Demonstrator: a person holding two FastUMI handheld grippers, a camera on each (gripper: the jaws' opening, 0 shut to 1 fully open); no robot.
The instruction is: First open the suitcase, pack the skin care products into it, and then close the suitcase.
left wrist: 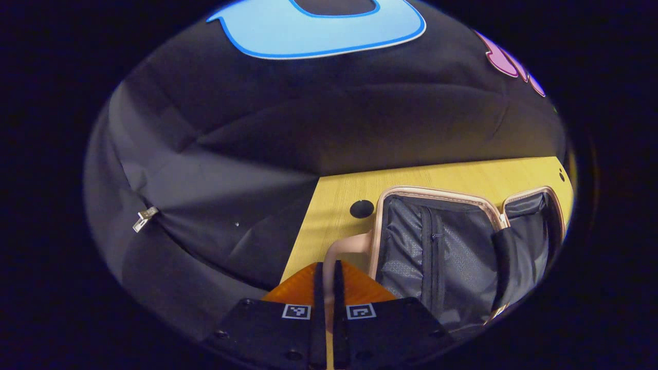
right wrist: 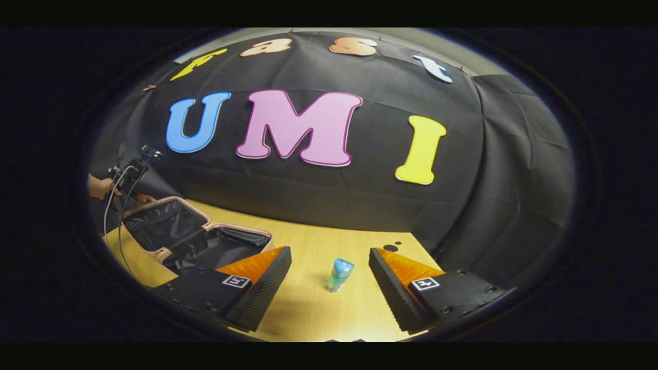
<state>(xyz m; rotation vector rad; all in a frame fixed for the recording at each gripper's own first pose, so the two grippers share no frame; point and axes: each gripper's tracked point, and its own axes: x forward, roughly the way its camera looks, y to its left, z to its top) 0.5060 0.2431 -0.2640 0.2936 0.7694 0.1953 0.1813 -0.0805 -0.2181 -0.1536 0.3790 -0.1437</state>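
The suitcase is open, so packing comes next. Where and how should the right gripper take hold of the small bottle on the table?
Grip the small bottle around its clear lower body, below the blue cap. It stands nearly upright and alone on the table, directly ahead between the open fingers of the right gripper, so a straight, level approach from the near side, closing on its two sides, looks best.

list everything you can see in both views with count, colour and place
suitcase: 1, pink shell, dark lining, lying open at the left of the table
tube of skin care product: 1, blue-green, standing on the table between the right gripper's fingers, untouched
table: 1, yellow wood
round holes: dark, one in the tabletop beside the suitcase, others at the far edges
left gripper: 1, shut, its tips at the suitcase's pink handle
right gripper: 1, open
hand: 1, holding the left gripper, beyond the suitcase
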